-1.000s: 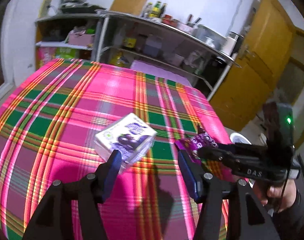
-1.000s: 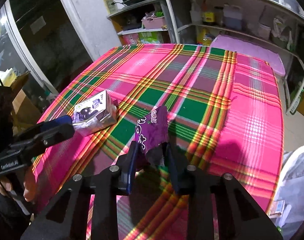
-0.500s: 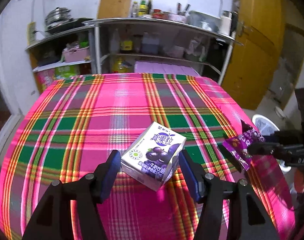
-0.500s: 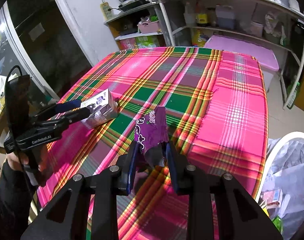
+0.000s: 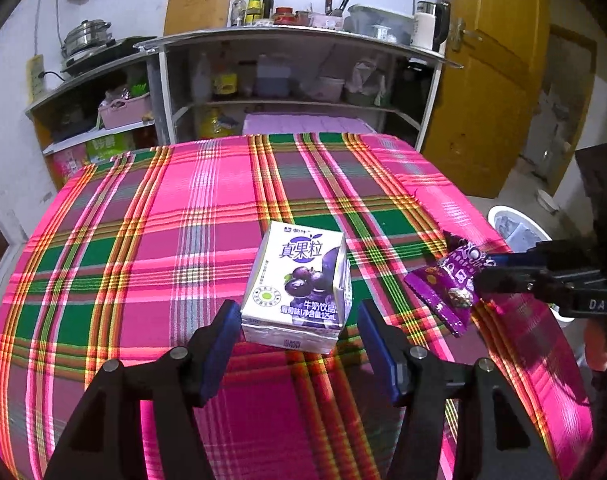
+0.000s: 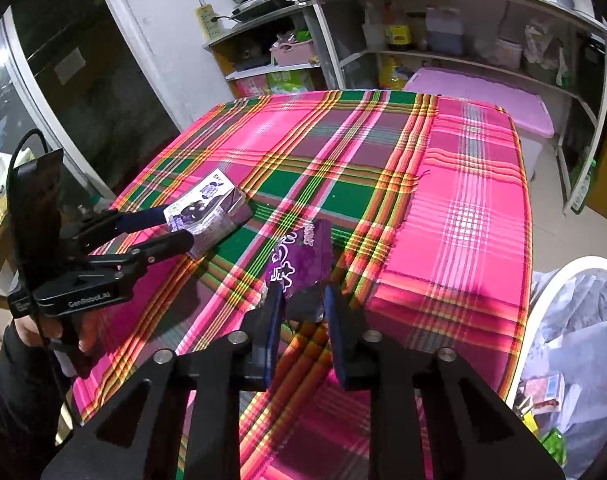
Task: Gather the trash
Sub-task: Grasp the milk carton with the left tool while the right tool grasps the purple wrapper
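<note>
A white and purple blueberry milk carton [image 5: 299, 290] lies on the pink plaid tablecloth [image 5: 175, 216]. My left gripper [image 5: 297, 322] is open, its blue pads either side of the carton's near end, with small gaps. From the right wrist view the left gripper [image 6: 179, 226] reaches the carton [image 6: 209, 210] from the left. My right gripper [image 6: 301, 304] is shut on a purple snack wrapper [image 6: 299, 264] and holds it above the table near its right edge. The wrapper also shows in the left wrist view [image 5: 451, 280].
A white trash bin [image 6: 575, 320] lined with a bag and holding litter stands on the floor to the table's right; it also shows in the left wrist view [image 5: 515, 228]. Cluttered metal shelves [image 5: 295, 76] and a pink storage box [image 6: 487, 100] stand behind the table. A yellow door [image 5: 491, 80] is at right.
My left gripper has swung around and closed in so the carton now sits between its open fingers. My right gripper has drifted right toward the table edge and bin, still holding the wrapper.
</note>
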The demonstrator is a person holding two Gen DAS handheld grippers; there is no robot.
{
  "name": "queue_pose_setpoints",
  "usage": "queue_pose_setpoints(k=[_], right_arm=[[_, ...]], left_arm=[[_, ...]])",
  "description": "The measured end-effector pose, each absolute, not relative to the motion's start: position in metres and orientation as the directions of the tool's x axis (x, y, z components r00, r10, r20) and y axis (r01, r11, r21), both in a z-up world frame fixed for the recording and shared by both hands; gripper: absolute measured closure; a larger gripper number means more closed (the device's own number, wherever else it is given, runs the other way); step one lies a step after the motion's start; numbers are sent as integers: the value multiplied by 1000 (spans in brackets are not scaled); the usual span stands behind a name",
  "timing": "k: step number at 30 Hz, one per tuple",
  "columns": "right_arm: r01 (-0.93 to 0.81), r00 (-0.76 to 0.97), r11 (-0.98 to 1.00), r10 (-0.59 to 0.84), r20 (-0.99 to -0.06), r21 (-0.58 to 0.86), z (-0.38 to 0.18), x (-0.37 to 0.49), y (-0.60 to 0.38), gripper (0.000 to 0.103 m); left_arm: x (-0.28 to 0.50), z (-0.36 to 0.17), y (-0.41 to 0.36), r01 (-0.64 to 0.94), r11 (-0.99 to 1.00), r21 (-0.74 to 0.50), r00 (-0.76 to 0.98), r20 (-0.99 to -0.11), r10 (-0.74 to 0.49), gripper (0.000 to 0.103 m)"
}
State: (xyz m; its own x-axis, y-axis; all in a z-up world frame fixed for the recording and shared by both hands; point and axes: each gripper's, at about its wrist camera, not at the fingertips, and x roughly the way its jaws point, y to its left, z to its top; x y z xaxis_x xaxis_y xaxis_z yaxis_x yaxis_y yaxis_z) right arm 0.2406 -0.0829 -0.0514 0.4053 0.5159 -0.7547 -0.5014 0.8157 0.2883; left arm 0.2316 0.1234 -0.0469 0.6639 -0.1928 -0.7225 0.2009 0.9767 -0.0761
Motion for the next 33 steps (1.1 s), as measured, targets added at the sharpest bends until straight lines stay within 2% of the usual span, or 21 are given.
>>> queue_pose_setpoints(k=[2,7,12,14,15,16,21,23,24,25,28,33], right_arm=[[-502,403,816,515,-756,288,-53,241,-82,88],[-496,404,816,520,-753,298,-55,242,-84,92],[-485,395,814,531,-749,321,-54,245,-87,92],[-484,405,816,529,-745,317,-53,245,-88,80],[-488,411,813,534,-739,317,-51,245,-88,60],[-493,415,811,537,-734,316,-50,245,-88,49],[-505,417,805,543,-729,310,-48,252,-81,49],[-504,412,808,535,-738,304,-51,257,-76,55],[-505,410,809,530,-742,299,-52,259,-74,70],[-506,406,812,521,-750,290,-53,260,-72,80],[-514,411,813,514,-753,275,-54,258,-69,88],[-520,430,814,513,-743,261,-48,250,-74,93]], left_arm=[[234,-49,121,194,978,-72,660,-728,-184,46],[231,-49,115,188,980,-70,668,-722,-179,47],[225,-50,114,179,981,-77,676,-714,-180,47],[224,-49,114,177,981,-81,679,-712,-182,47],[223,-49,114,176,981,-83,680,-711,-182,47],[223,-49,114,176,981,-85,680,-710,-184,47],[223,-48,114,171,981,-95,681,-708,-187,47],[222,-49,114,169,981,-97,681,-708,-187,47],[222,-49,114,169,981,-98,681,-708,-188,47],[221,-49,115,168,981,-99,681,-708,-188,47],[219,-48,115,166,981,-102,683,-706,-189,47],[213,-45,115,155,982,-112,692,-697,-189,47]])
